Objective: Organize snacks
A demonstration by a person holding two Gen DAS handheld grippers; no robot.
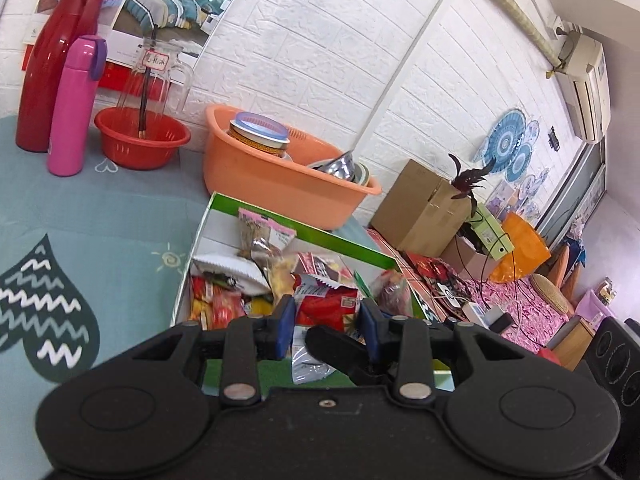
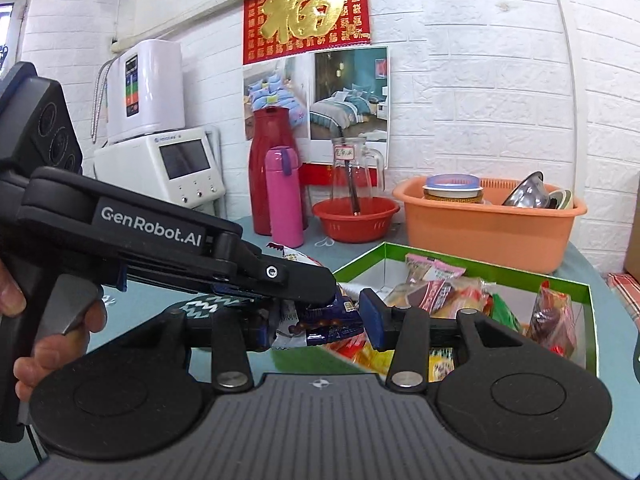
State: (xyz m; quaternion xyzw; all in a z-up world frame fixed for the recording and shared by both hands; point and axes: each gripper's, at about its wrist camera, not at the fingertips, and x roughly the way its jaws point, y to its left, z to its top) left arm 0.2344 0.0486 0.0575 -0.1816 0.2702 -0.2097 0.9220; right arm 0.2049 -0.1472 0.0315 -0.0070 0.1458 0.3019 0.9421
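Home living rm, thermos (image 2: 267, 168), wall calendar (image 2: 306, 8), AC unit (image 1: 586, 88), floor cushions (image 1: 552, 292)

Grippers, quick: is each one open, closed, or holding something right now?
Left gripper: closed on a red snack packet.
Right gripper: closed on a dark blue snack packet.

we've got a green-rimmed box (image 1: 304, 227) with white inside walls sitting open on the table, stuffed with loose snack packets (image 1: 256, 276) piled every which way, plus one dark blue packet (image 2: 332, 320) up off the pile, pinched crosswise, crumpled
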